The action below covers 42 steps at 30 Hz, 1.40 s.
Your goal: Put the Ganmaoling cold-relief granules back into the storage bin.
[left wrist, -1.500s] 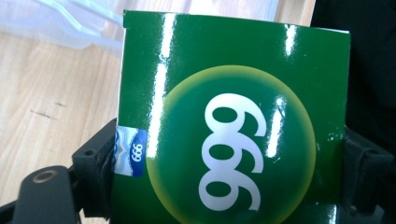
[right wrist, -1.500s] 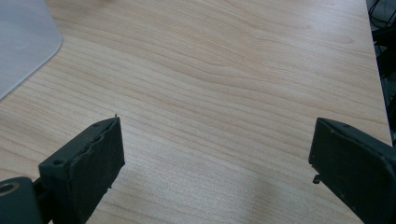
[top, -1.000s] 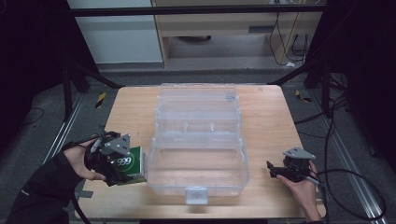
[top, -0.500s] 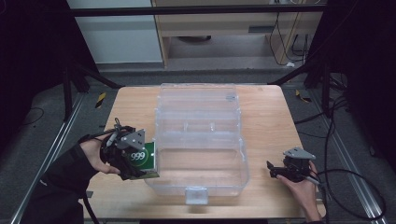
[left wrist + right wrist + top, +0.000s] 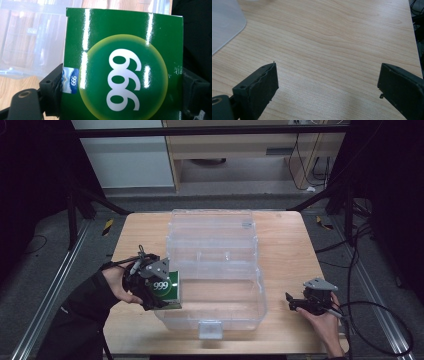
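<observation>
A green box marked "999" in white hangs at the left rim of the clear plastic bin, held off the table. My left gripper is shut on the green box, whose glossy face spans the left gripper view between the two black jaws. The bin's open lid lies flat behind it. On the table right of the bin my right gripper rests open, with bare wood between its jaws.
The wooden table has free room on its right side. A corner of the clear bin shows at the right gripper view's upper left. Black frame posts and cables flank the table.
My left gripper has carried the green box rightward and up from the table's left side to the bin's left rim. The right gripper has stayed put.
</observation>
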Each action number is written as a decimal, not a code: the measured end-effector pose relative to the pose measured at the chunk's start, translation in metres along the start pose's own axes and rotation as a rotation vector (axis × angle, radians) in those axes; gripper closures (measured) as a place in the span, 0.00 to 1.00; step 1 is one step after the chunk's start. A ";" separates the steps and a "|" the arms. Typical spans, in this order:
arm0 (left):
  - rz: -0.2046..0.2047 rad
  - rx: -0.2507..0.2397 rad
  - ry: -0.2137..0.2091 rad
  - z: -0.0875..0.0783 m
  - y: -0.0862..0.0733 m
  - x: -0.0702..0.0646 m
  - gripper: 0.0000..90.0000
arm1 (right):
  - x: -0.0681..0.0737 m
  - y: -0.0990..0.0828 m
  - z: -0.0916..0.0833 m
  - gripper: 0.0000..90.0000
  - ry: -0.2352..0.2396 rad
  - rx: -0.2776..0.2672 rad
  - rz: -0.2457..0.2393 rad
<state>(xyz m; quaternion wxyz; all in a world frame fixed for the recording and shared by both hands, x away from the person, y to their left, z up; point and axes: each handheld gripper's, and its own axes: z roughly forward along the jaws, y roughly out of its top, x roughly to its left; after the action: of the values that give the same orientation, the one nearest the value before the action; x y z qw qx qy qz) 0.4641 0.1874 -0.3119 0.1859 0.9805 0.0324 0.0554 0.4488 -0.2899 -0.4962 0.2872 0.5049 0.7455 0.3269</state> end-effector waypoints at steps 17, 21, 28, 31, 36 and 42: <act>0.009 0.019 -0.013 0.023 0.010 0.006 0.16 | 0.000 0.000 0.000 0.04 0.003 -0.002 -0.001; 0.019 0.023 -0.015 0.028 0.011 0.007 0.16 | 0.000 0.000 0.000 0.04 0.004 -0.002 -0.003; 0.010 0.026 -0.027 0.038 0.009 0.006 0.16 | 0.000 0.000 0.000 0.04 0.006 -0.002 0.000; 0.004 0.028 -0.032 0.043 0.008 0.006 0.16 | 0.001 0.000 0.001 0.04 0.005 0.001 -0.002; 0.005 0.037 -0.036 0.050 0.006 0.007 0.16 | 0.001 0.000 0.001 0.04 0.004 0.001 -0.003; -0.001 0.028 -0.041 0.060 0.004 0.007 0.16 | 0.001 0.000 0.001 0.04 0.006 0.003 -0.005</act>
<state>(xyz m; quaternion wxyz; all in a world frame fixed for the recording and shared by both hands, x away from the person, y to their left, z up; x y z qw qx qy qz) 0.4785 0.1630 -0.3655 0.1728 0.9839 0.0297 0.0346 0.4492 -0.2890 -0.4968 0.2851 0.5027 0.7479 0.3265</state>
